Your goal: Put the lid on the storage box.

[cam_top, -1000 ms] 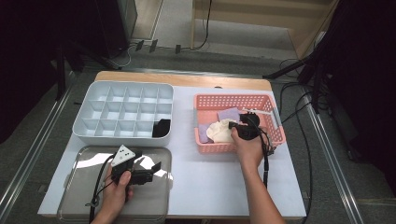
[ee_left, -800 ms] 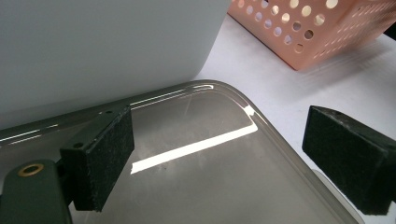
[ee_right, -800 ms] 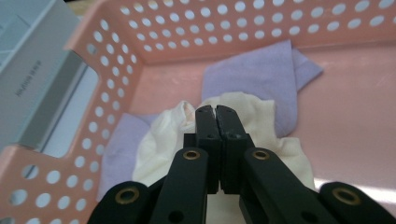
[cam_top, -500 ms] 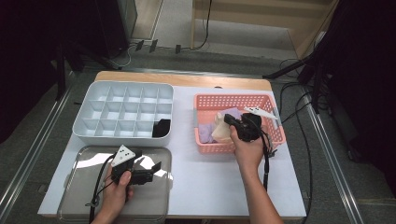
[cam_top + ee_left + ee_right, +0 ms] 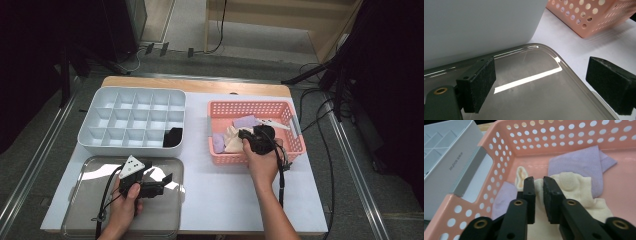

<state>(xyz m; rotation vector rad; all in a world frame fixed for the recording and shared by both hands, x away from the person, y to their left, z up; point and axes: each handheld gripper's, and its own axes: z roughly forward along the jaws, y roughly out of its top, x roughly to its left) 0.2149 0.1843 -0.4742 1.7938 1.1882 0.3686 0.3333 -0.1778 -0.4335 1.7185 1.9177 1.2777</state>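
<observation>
High view: white table (image 5: 220,190), grey floor; left gripper (image 5: 162,182) open, right gripper (image 5: 243,135) pinching cream sock (image 5: 231,142).

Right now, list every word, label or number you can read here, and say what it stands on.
One small grey print line on the side wall of the white compartment tray, seen in the right gripper view: upside down and too blurred to read.
No other text is legible.
</observation>
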